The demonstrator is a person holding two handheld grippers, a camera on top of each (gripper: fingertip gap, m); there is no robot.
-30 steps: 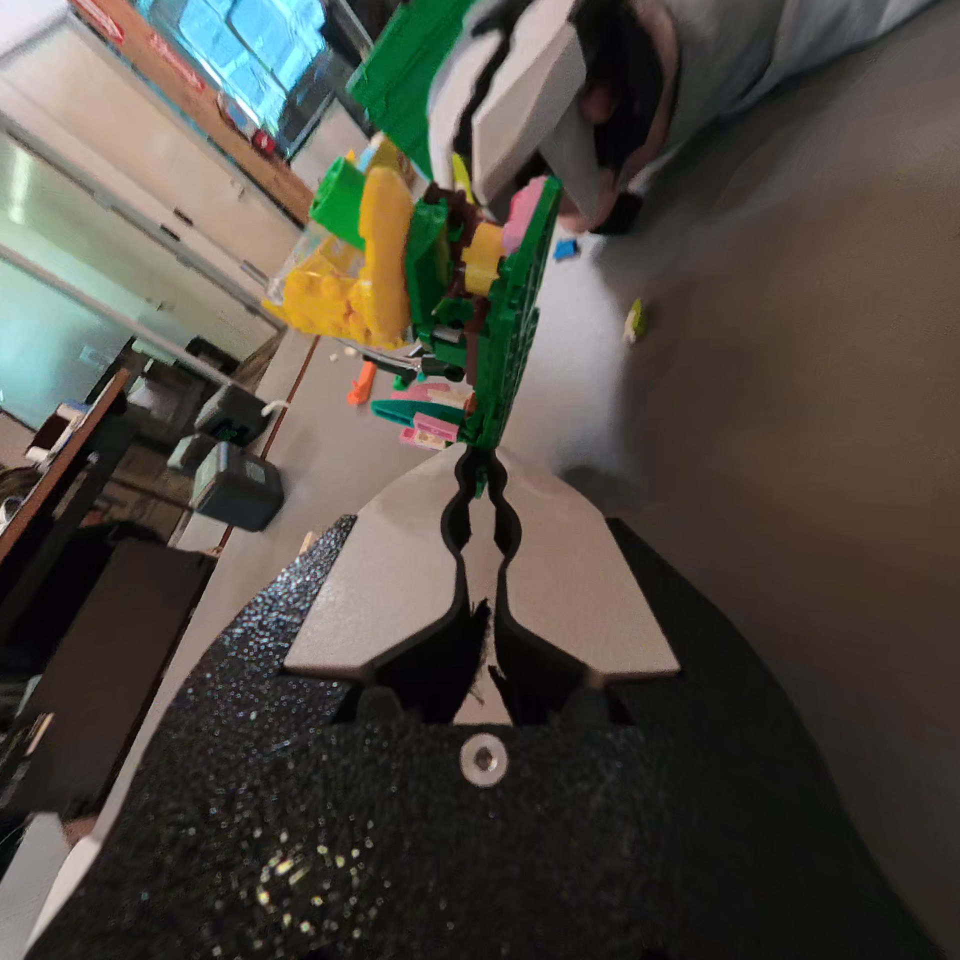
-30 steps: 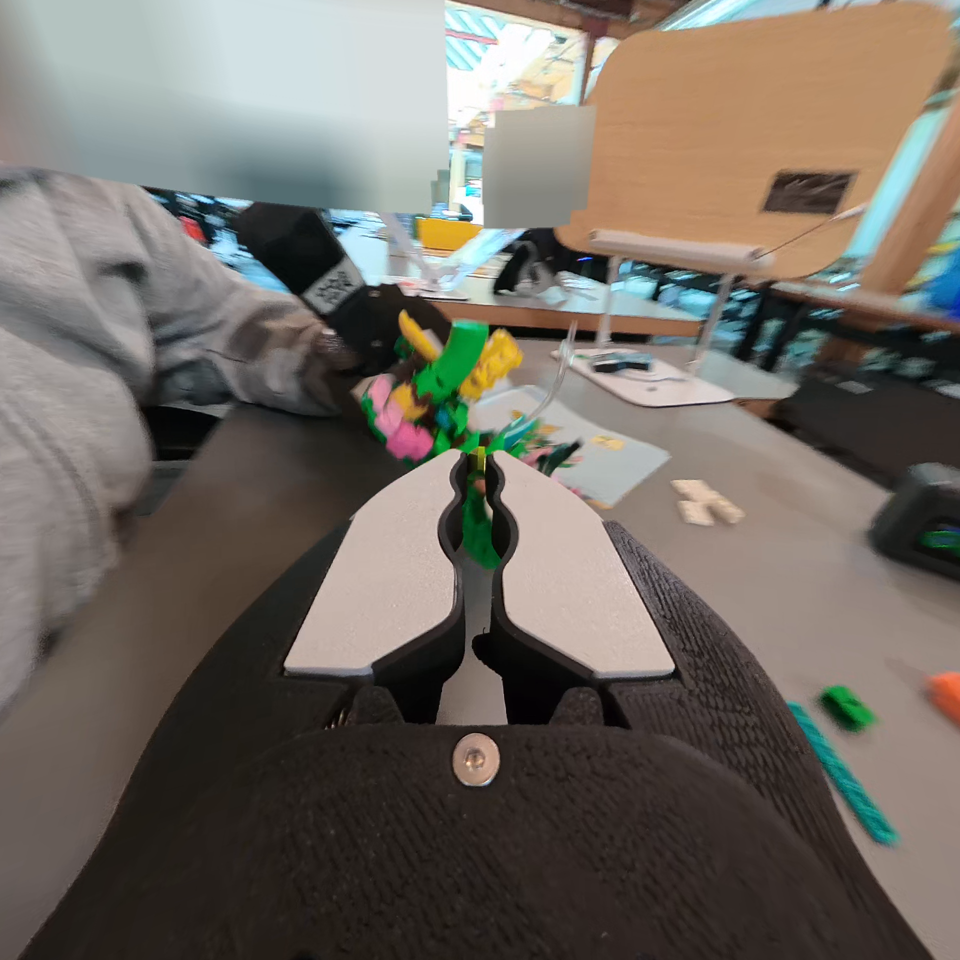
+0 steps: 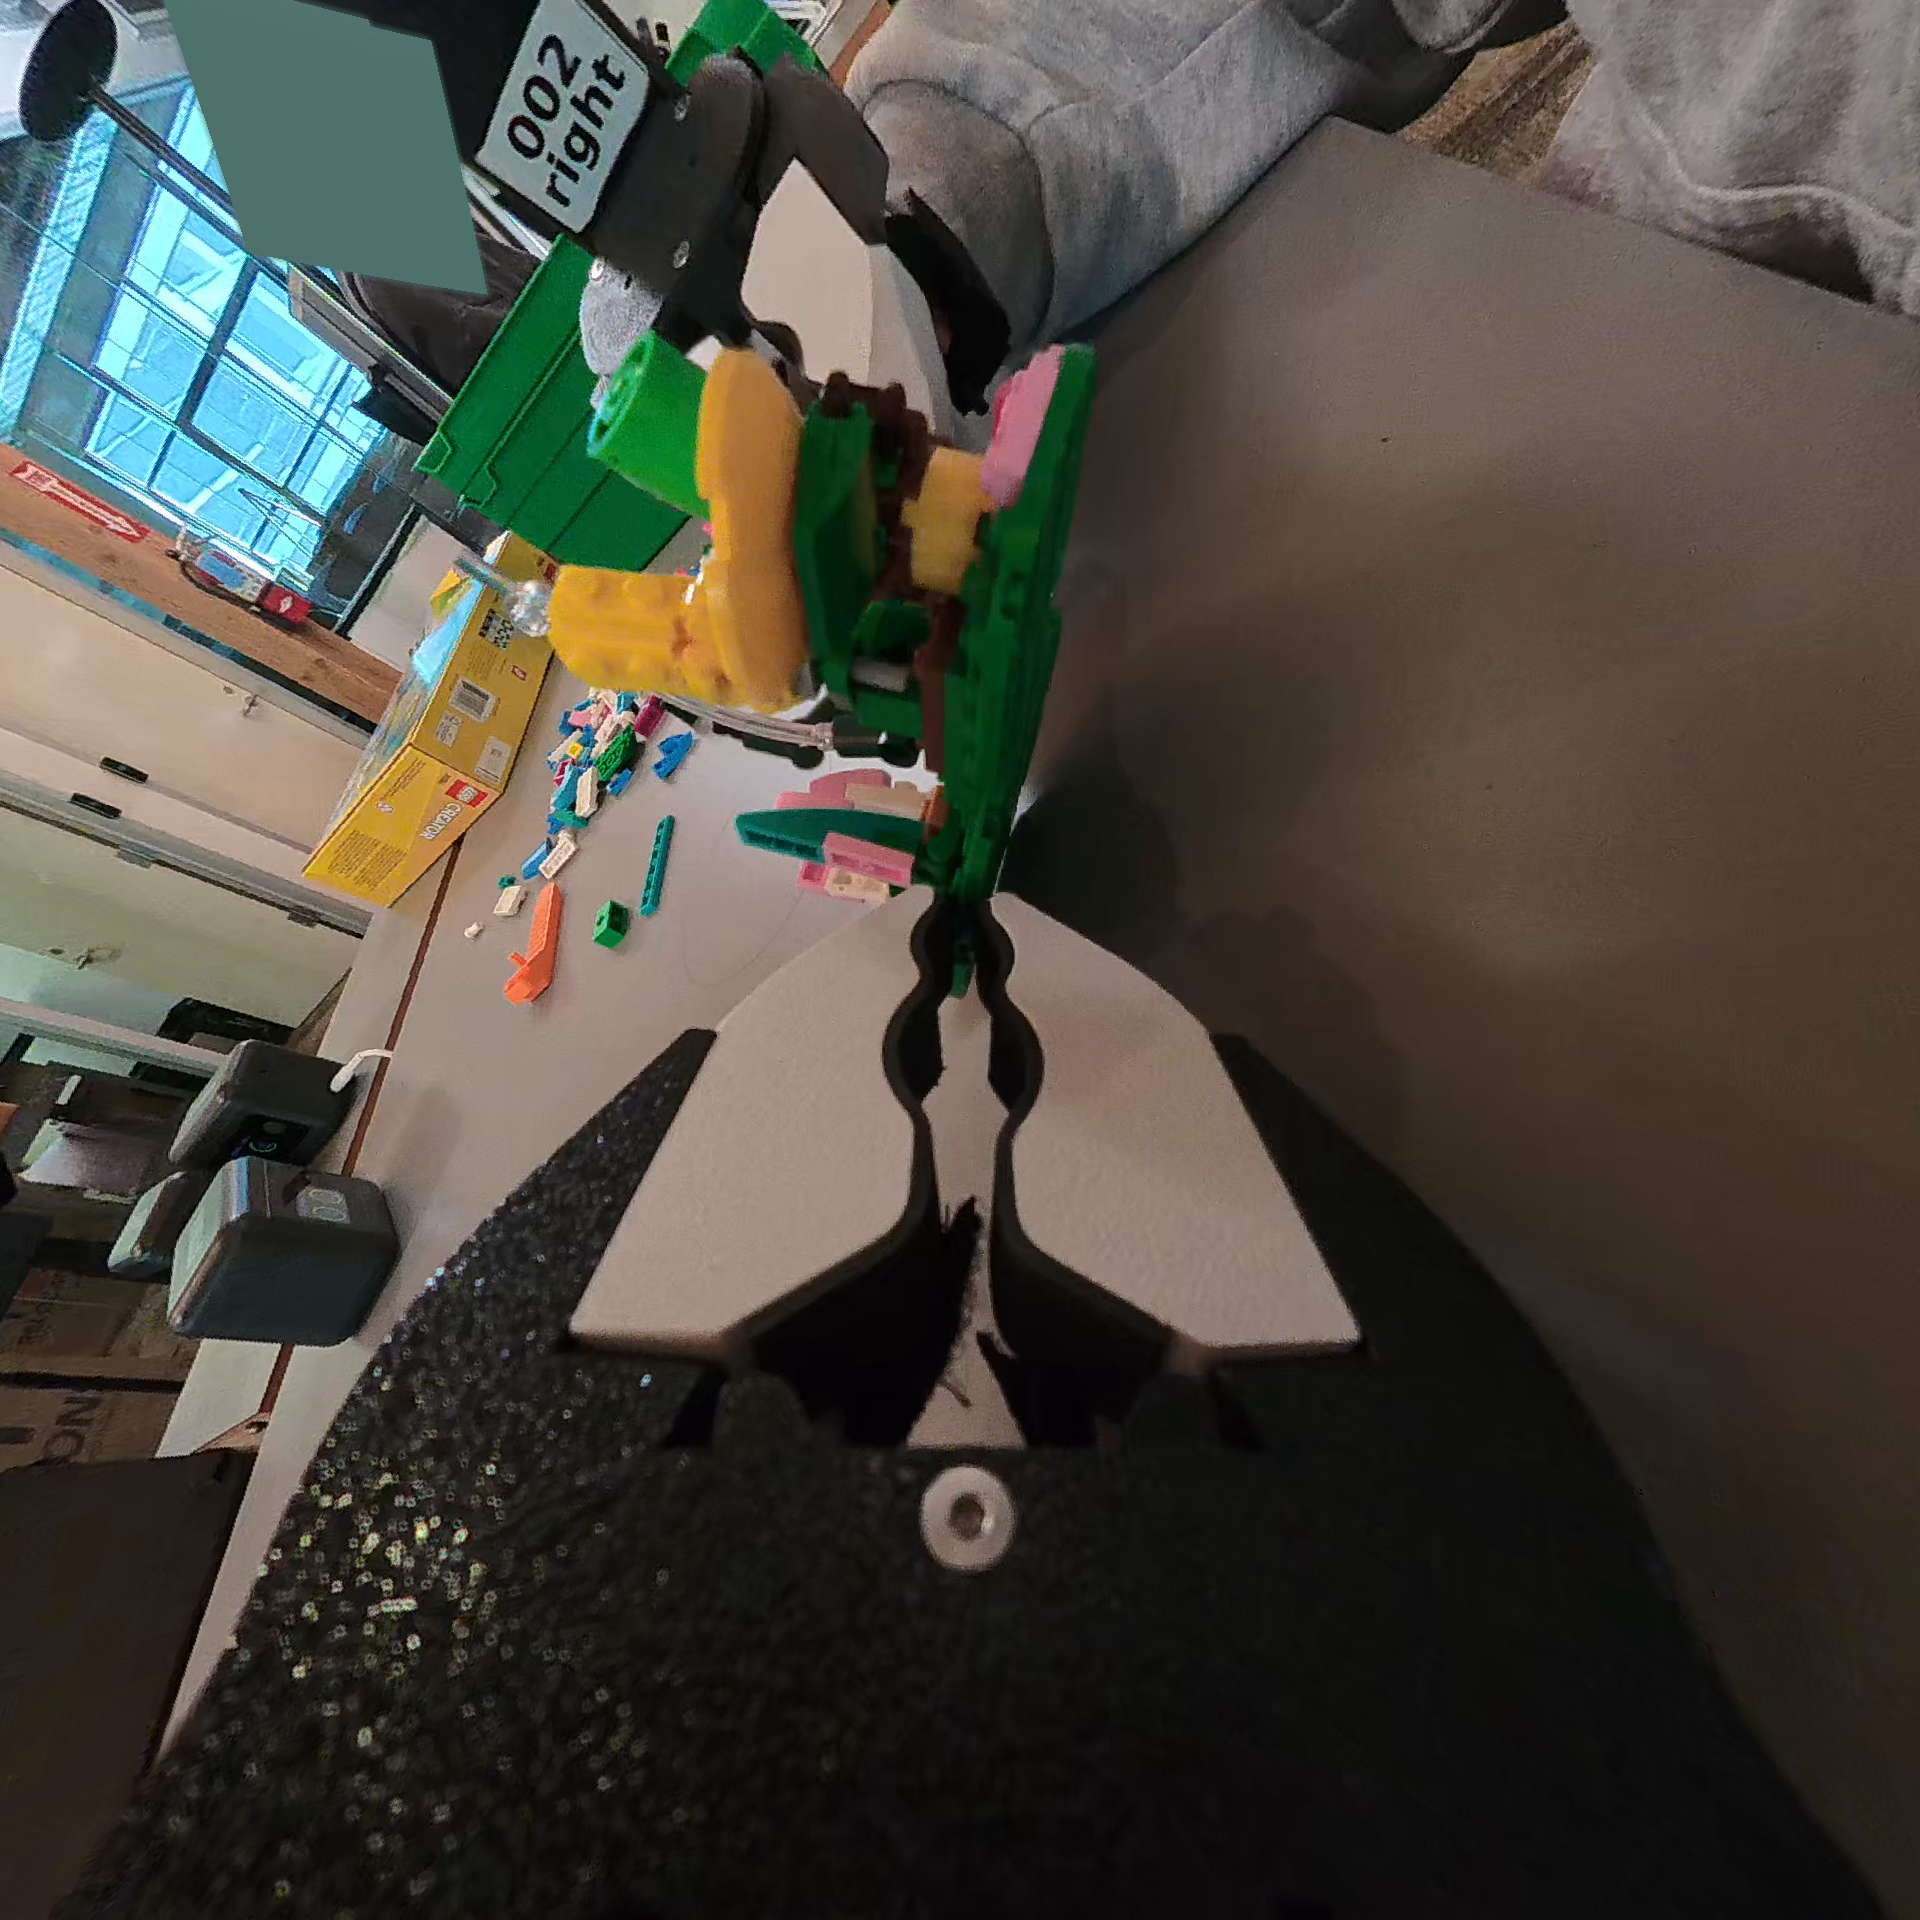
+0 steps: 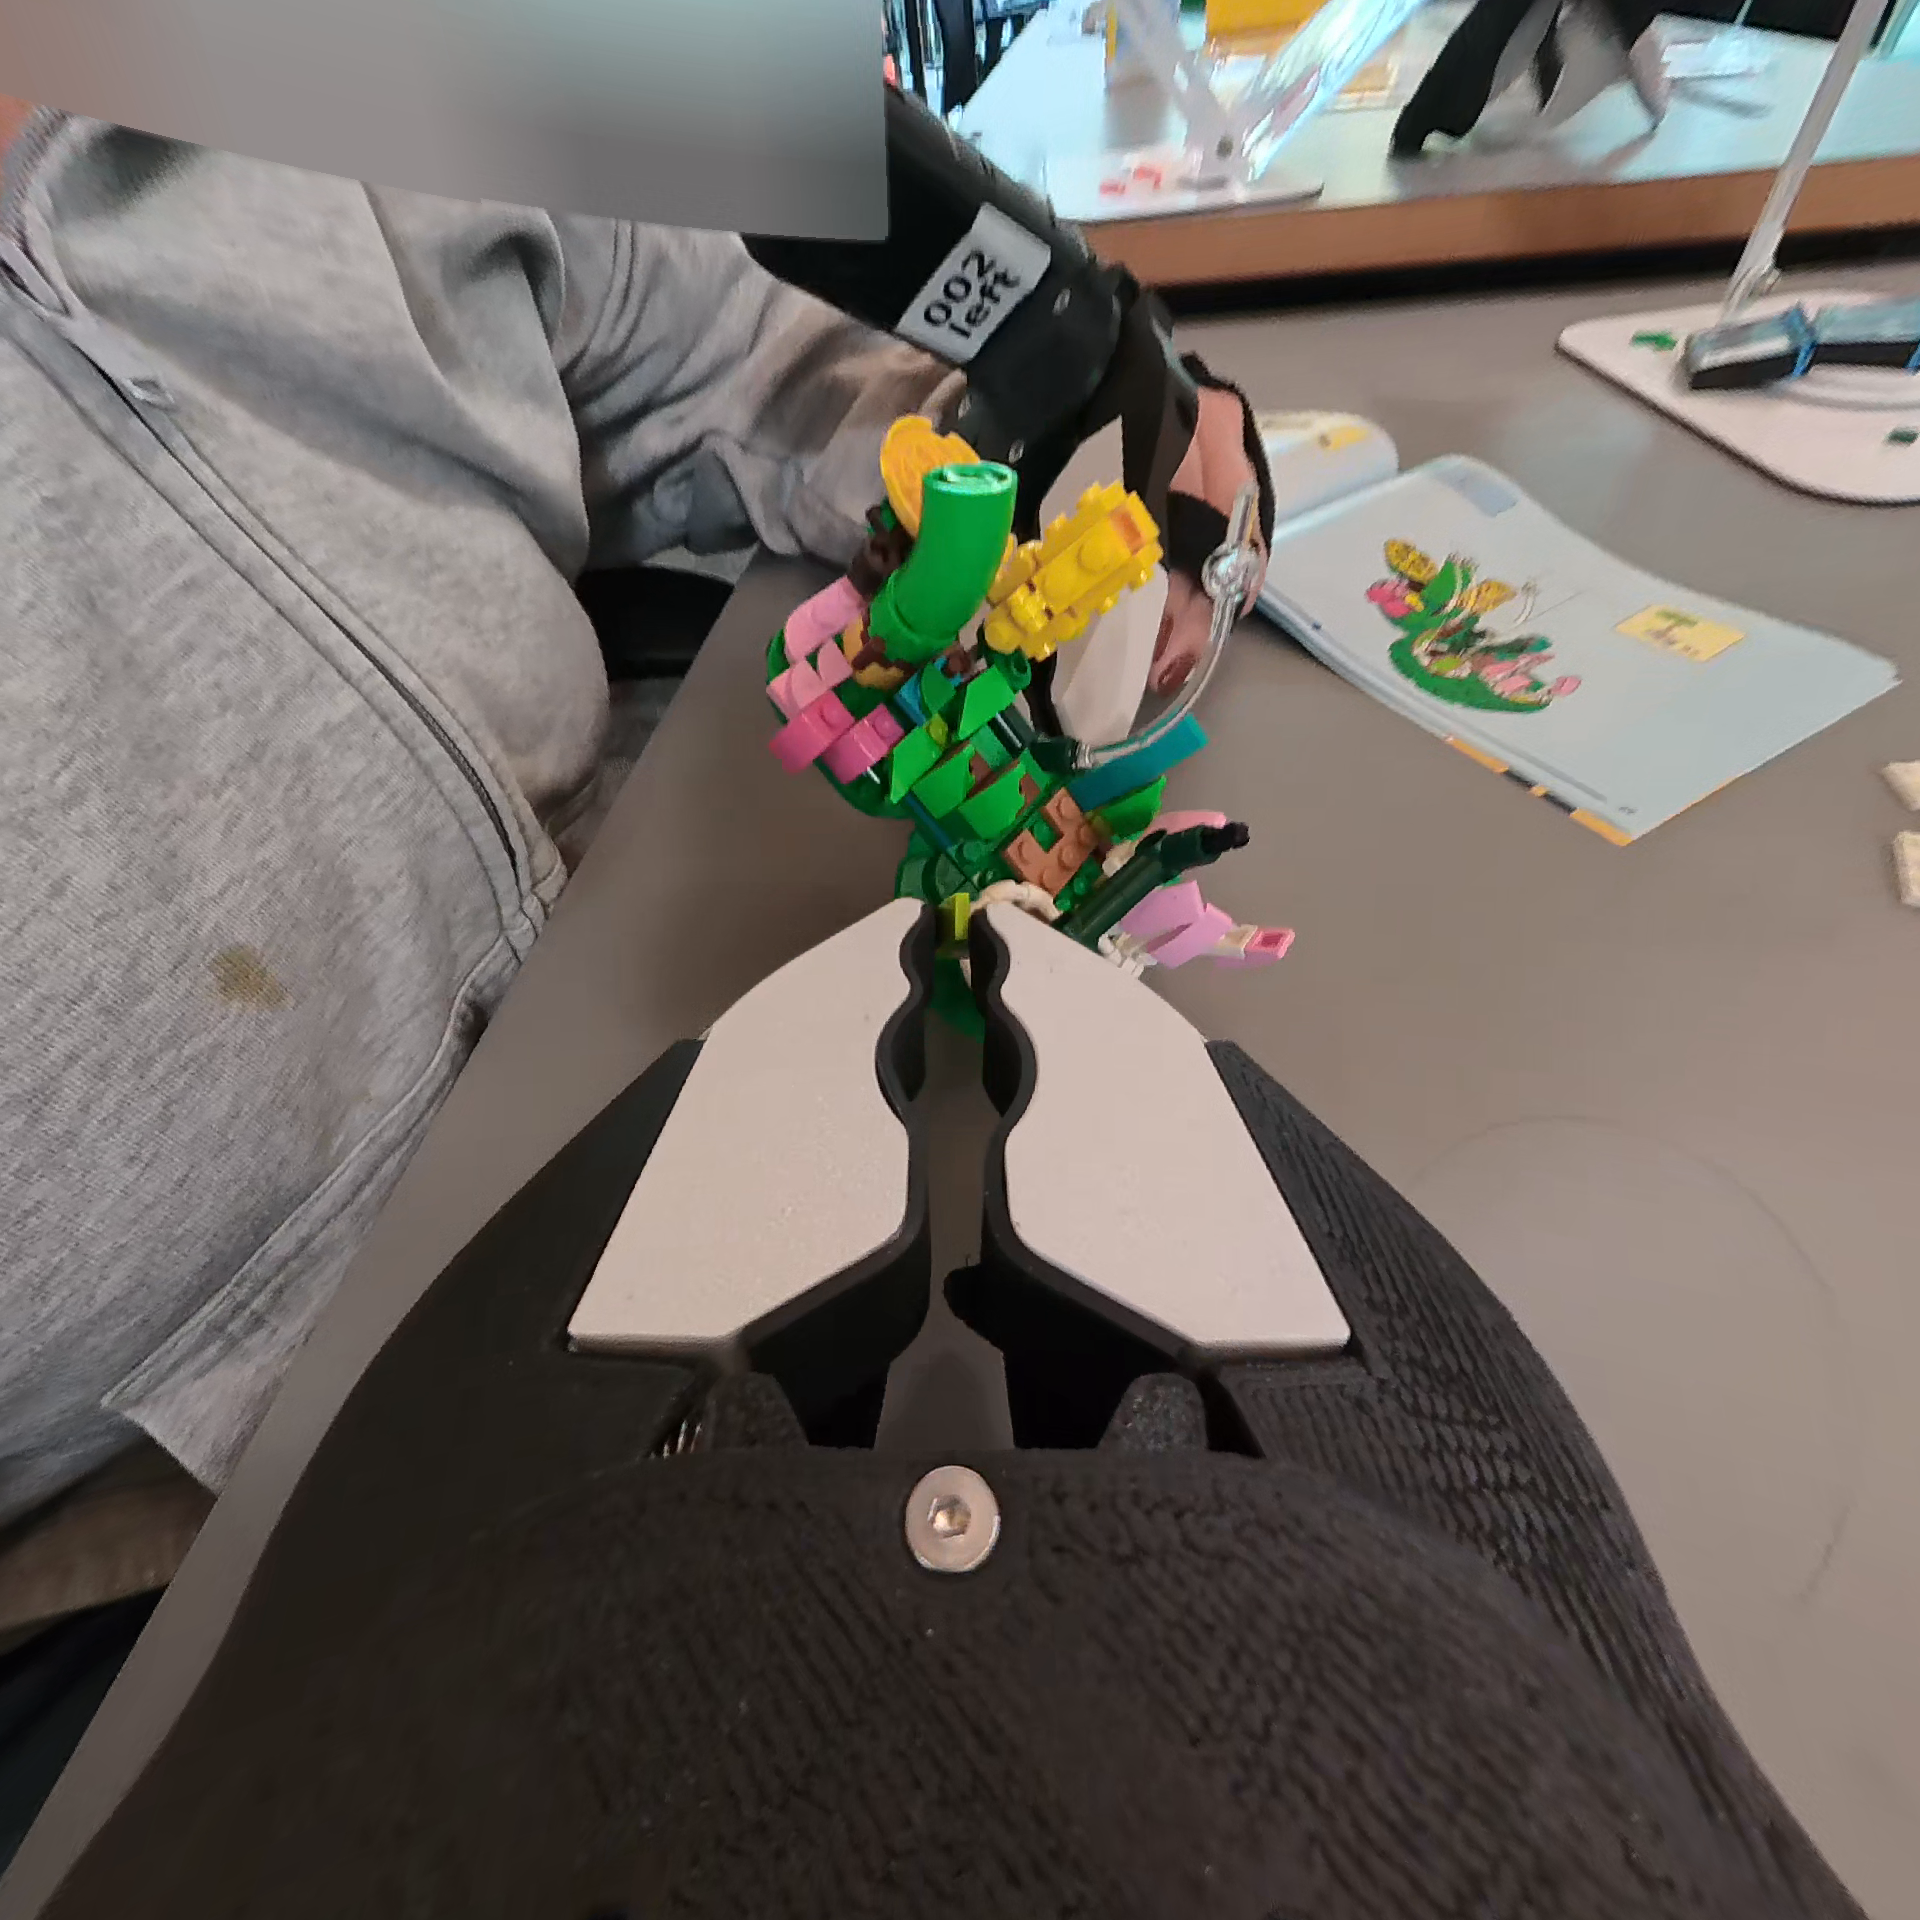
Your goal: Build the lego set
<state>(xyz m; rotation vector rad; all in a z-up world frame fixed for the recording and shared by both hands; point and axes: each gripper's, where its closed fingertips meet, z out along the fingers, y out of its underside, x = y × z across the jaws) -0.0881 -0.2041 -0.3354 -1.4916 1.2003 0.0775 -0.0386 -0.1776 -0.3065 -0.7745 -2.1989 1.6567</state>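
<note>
The lego model [image 3: 935, 582] is a green plate with yellow, pink, brown and green parts built on it, held in the air over the grey table [image 3: 1455, 831]. My left gripper [image 3: 961, 935] is shut on one edge of the green plate. My right gripper [image 4: 956, 930] is shut on the opposite green edge of the model [image 4: 966, 727]. The right gripper [image 3: 727, 208] shows at the top of the left wrist view. The left gripper [image 4: 1091, 416] shows behind the model in the right wrist view, held by a hand.
A yellow lego box [image 3: 447, 748], a pile of loose bricks [image 3: 597, 758], an orange separator [image 3: 535, 945] and a green bin [image 3: 540, 416] lie on the far side. An open instruction booklet [image 4: 1558, 644] lies at the right. A grey-sleeved person [image 4: 260, 623] is at the table edge. Tip to tip, the grippers are about 7 cm apart.
Both grippers keep their hold on the model. The model has come closer to the person and the table edge, and the right wrist view now looks more downward. The blur has gone.
</note>
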